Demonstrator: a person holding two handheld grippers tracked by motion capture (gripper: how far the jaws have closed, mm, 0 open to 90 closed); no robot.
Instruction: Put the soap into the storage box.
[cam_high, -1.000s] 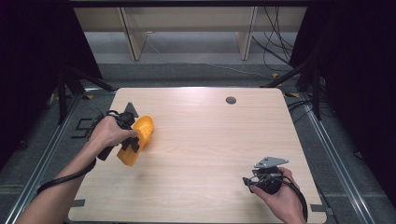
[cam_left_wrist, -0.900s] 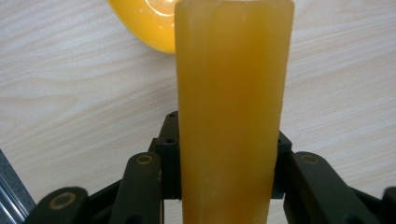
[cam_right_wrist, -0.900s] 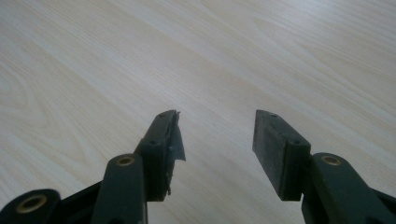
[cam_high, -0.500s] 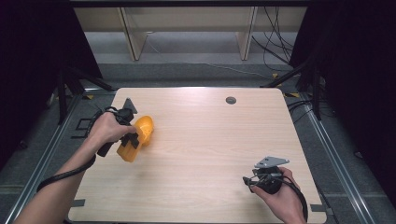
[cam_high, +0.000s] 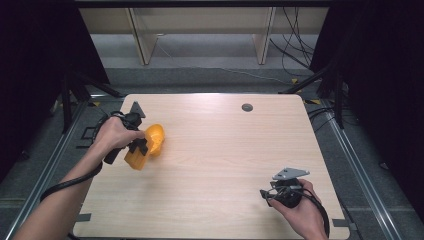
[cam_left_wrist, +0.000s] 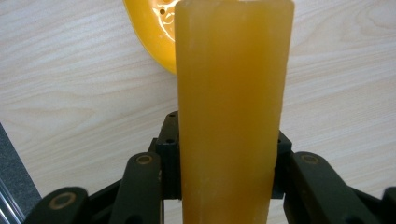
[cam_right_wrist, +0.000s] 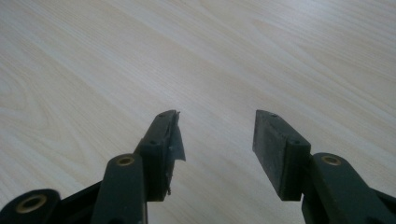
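High view: a light wooden table (cam_high: 215, 165) is recorded, with a small dark round inset (cam_high: 247, 107) near its far edge at about 12 o'clock. The left gripper (cam_high: 141, 146) is seen at roughly 9 o'clock on the tabletop, gripped by the person's left hand (cam_high: 114, 136); an orange block (cam_high: 136, 158) is clamped in its jaws, and a rounded orange piece (cam_high: 155, 138) is seen just beyond it, at about 1 o'clock from the block. The right gripper (cam_high: 266, 194) is listed at roughly 5 o'clock, near the table's close edge, well apart from the orange things, held in the right hand (cam_high: 300, 212).

Left gripper view: detail not supplied from above is given. The orange block (cam_left_wrist: 233, 107) is shown as a long, flat-faced, translucent bar rising to 12 o'clock, pressed on both sides by the black jaws. The rounded orange piece (cam_left_wrist: 154, 32) is seen behind it at 11 o'clock, glossy, with small holes; whether it touches the block cannot be told.

Right gripper view: the right gripper (cam_right_wrist: 215, 126) is shown with jaws standing apart, nothing between them, bare wood grain below.
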